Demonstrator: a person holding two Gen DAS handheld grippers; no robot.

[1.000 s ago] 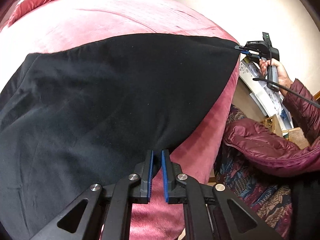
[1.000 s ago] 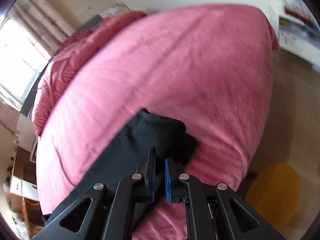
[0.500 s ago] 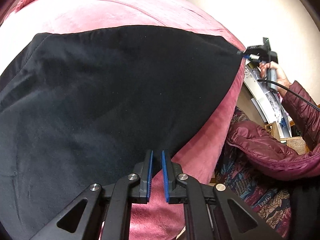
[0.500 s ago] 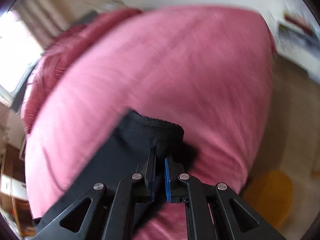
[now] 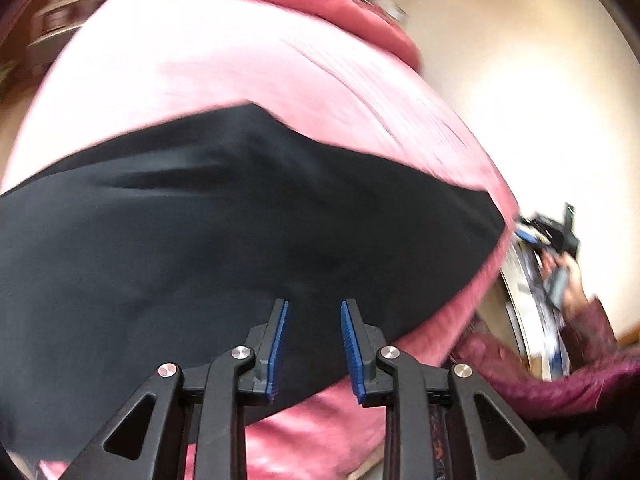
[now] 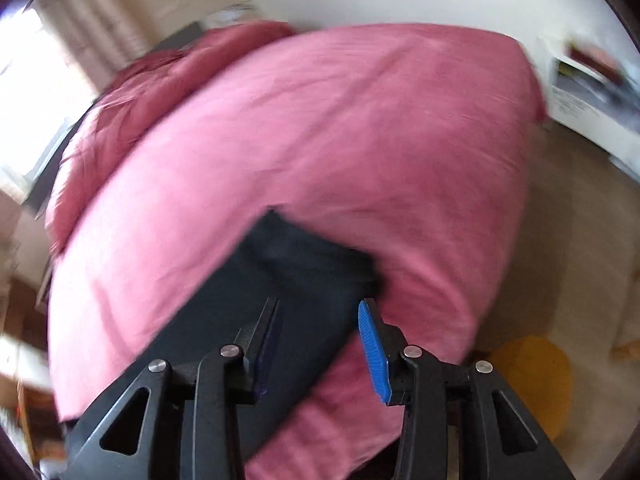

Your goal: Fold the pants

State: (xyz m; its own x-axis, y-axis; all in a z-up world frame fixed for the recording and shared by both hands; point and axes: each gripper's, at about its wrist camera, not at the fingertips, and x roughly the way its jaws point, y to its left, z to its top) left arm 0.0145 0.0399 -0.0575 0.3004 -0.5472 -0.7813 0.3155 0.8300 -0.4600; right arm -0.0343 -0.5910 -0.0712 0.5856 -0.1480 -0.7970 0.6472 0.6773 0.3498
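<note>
Black pants [image 5: 208, 240] lie spread across a pink bed cover [image 5: 224, 72]. In the left wrist view my left gripper [image 5: 314, 308] hovers above the pants' near edge; its jaws are opening, and the blue pads [image 5: 277, 344] press on nothing. In the right wrist view my right gripper [image 6: 318, 308] stands over the end of the pants [image 6: 296, 276]; its jaws are opening too, with the cloth lying loose below them. The right gripper [image 5: 552, 236], blurred and held by a hand, also shows at the far right of the left wrist view.
The bed cover [image 6: 320, 128] fills most of both views, with a bunched pink quilt [image 6: 160, 80] at its far end. A yellow round object [image 6: 532, 384] sits on the pale floor beside the bed. A person's maroon padded sleeve [image 5: 552, 376] is at the right.
Both grippers were shut on the pants' edge and have since let go, with their jaws now apart. The left gripper has moved and rolled, so the pants now lie across its view.
</note>
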